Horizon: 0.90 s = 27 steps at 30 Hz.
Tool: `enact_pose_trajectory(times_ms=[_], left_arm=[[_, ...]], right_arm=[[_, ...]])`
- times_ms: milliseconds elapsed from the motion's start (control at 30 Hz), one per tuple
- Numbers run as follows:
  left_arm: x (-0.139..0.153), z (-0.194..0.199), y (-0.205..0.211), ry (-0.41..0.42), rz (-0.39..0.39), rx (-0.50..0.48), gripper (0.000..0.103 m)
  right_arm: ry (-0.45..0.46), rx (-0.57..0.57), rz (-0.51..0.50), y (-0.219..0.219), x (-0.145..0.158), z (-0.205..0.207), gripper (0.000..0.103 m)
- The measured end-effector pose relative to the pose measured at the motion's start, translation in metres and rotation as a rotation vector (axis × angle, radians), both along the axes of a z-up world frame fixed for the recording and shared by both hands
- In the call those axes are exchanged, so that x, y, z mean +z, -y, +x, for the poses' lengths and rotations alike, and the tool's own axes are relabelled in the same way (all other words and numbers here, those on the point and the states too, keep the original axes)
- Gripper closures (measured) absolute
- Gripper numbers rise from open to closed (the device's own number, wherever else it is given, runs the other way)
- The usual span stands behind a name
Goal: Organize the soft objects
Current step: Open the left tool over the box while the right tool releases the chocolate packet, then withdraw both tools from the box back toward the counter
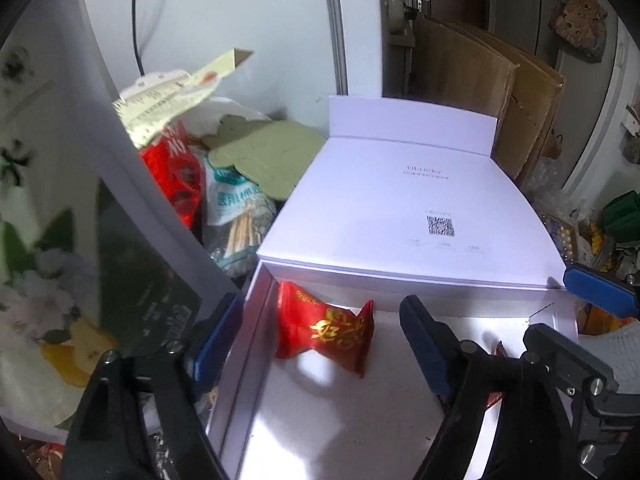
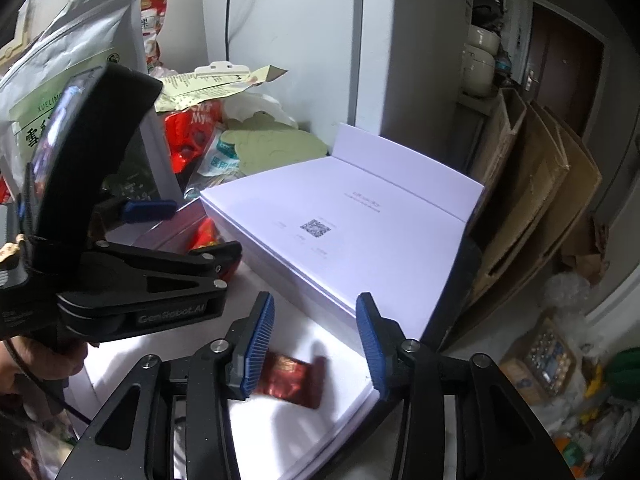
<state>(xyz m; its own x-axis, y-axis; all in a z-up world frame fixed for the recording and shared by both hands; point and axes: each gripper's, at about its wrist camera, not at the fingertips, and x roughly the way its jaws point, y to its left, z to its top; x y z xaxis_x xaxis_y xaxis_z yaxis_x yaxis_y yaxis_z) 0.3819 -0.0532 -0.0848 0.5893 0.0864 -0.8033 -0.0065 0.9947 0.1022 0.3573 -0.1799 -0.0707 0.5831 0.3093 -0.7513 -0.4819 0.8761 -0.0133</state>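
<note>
- Below your two grippers lies a white tray, its floor mostly bare, walled at the back by the white box lid lying flat behind it.
- Your left gripper is spread wide and grips nothing; its left finger hangs outside the tray's left wall, its other finger over the tray floor.
- Between those fingers, a red packet with gold print rests on the tray floor near the back left corner, touching neither finger.
- Your right gripper is also released, fingers well apart over the tray's right part, above a darker red packet lying flat on the floor.
- That packet sits just beside the right gripper's left pad; you cannot tell whether they touch, as pad and motion blur cover its edge.
- Left of the tray, room is tight: a silver pouch, a red snack bag and a green flat cutout crowd against the wall.
- Right of the lid, folded cardboard sheets lean upright, with floor clutter beyond them too blurred to name.
- From the right wrist view, the left gripper's body hides the tray's far left corner.
</note>
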Motion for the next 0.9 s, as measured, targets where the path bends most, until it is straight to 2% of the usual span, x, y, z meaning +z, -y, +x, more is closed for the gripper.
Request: enact_pose_trajectory(times_ms=[100, 267, 633, 733, 833, 900], left_arm=[[0.010, -0.005, 0.002, 0.018, 0.009, -0.005, 0.022], [0.036, -0.019, 0.003, 0.047, -0.029, -0.004, 0.022], [0.098, -0.060, 0.008, 0.148, -0.030, 0.001, 0.022], [0.115, -0.075, 0.010, 0.183, -0.012, -0.003, 0.022], [0.133, -0.093, 0.011, 0.220, -0.007, -0.005, 0.022], [0.142, -0.104, 0.011, 0.241, -0.016, -0.009, 0.022]], right_arm=[[0.008, -0.011, -0.004, 0.004, 0.006, -0.005, 0.059], [0.033, -0.033, 0.001, 0.012, 0.022, -0.012, 0.059], [0.133, -0.059, 0.045, 0.028, 0.079, -0.047, 0.059], [0.166, -0.072, 0.058, 0.034, 0.094, -0.060, 0.049], [0.188, -0.081, 0.072, 0.038, 0.107, -0.071, 0.046], [0.197, -0.086, 0.091, 0.040, 0.116, -0.079, 0.033]])
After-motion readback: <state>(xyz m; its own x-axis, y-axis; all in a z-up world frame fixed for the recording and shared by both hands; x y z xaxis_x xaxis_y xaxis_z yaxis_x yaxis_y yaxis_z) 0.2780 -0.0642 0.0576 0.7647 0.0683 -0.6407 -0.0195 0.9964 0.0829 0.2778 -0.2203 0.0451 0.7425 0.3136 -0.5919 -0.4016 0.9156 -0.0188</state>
